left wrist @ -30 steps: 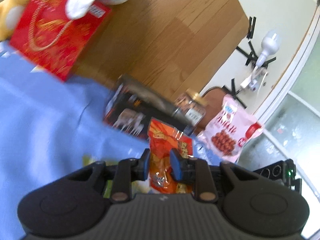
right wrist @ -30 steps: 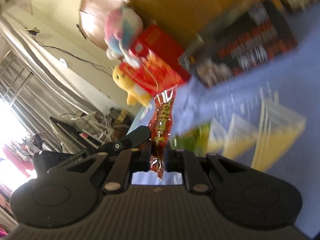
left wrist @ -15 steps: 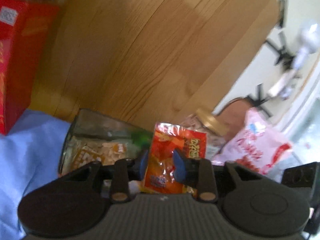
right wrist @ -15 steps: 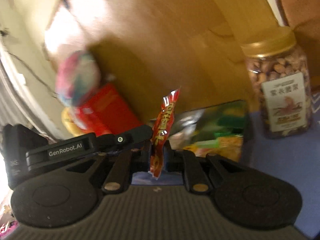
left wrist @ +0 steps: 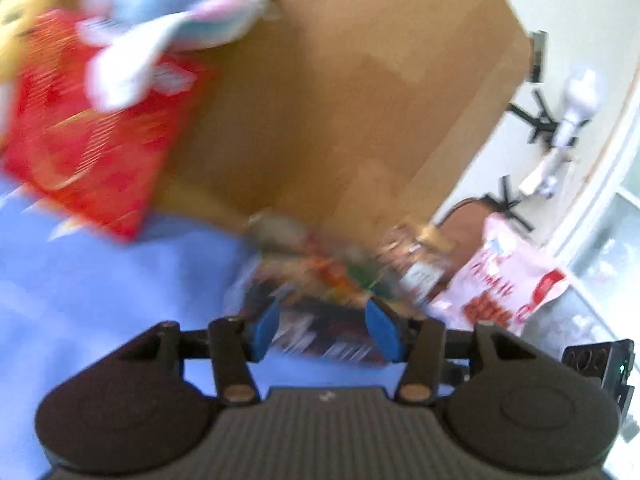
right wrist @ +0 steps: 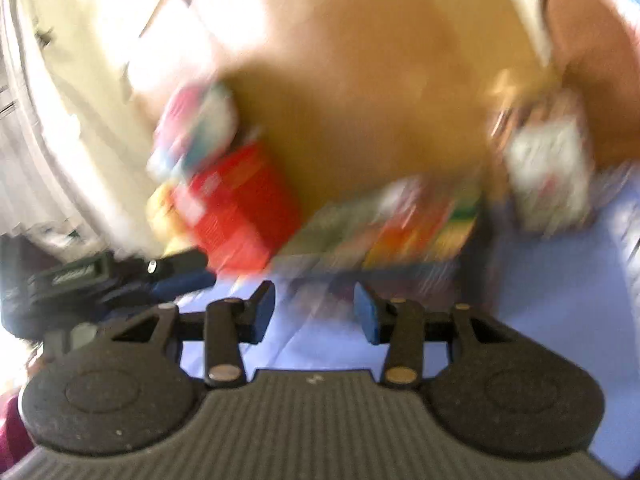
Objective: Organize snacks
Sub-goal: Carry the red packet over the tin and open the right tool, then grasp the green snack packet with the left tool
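Both views are blurred by motion. My left gripper [left wrist: 323, 330] has its jaws opening, with nothing between the blue pads. Just beyond it stands a dark open snack box [left wrist: 320, 280] on the blue cloth [left wrist: 100, 300], with orange and green packets blurred inside. My right gripper [right wrist: 314, 312] also has its jaws opening and holds nothing. The same snack box [right wrist: 400, 232] lies ahead of it, showing orange and green packets. A nut jar [left wrist: 420, 264] stands right of the box; the nut jar [right wrist: 548, 176] also shows in the right wrist view.
A red gift box [left wrist: 92, 144] with a pastel plush toy [left wrist: 172, 12] on top stands at the back left, beside a yellow plush [left wrist: 20, 20]. A pink snack bag [left wrist: 508, 280] lies at the right. A wooden headboard [left wrist: 340, 100] rises behind. The other gripper's body [right wrist: 92, 276] is at left.
Both grippers let go of their red-orange snack packets and opened. Both pulled back from the snack box, which now holds the packets.
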`<state>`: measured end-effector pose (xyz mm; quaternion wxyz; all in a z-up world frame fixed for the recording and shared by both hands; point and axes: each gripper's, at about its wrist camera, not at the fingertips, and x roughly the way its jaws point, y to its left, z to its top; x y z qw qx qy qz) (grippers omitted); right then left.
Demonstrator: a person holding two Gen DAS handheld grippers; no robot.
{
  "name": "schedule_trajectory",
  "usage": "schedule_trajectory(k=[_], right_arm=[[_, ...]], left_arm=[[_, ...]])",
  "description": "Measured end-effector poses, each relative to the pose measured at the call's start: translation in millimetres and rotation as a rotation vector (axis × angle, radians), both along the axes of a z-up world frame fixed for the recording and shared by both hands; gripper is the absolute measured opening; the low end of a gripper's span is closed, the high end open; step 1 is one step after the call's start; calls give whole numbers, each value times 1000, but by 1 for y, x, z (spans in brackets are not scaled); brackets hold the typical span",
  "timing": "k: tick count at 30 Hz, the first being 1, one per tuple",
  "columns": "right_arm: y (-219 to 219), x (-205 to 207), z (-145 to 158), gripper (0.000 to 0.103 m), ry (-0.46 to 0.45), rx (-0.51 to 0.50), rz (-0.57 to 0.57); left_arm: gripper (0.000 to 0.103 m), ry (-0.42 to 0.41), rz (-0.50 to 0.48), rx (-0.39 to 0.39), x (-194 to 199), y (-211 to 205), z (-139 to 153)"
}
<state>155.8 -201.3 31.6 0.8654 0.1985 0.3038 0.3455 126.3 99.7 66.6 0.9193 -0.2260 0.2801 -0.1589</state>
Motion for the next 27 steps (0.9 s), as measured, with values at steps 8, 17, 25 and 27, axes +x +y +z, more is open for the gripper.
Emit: schedule_trajectory(k=[8,17,25,27], right_arm=[[37,4,-52,43,264,72,58],[47,-14,-62,7,309,106,51],[28,-23,-62,40,290,239,70],[19,-21,-68,46,340,349,87]], left_arm=[[57,217,76,-170,-40,46,-68],[24,226,-2,-306,-30,23,-89],[15,177,-43,-418,-38,32,-86],[15,158,-65,-478,-41,37,-83]])
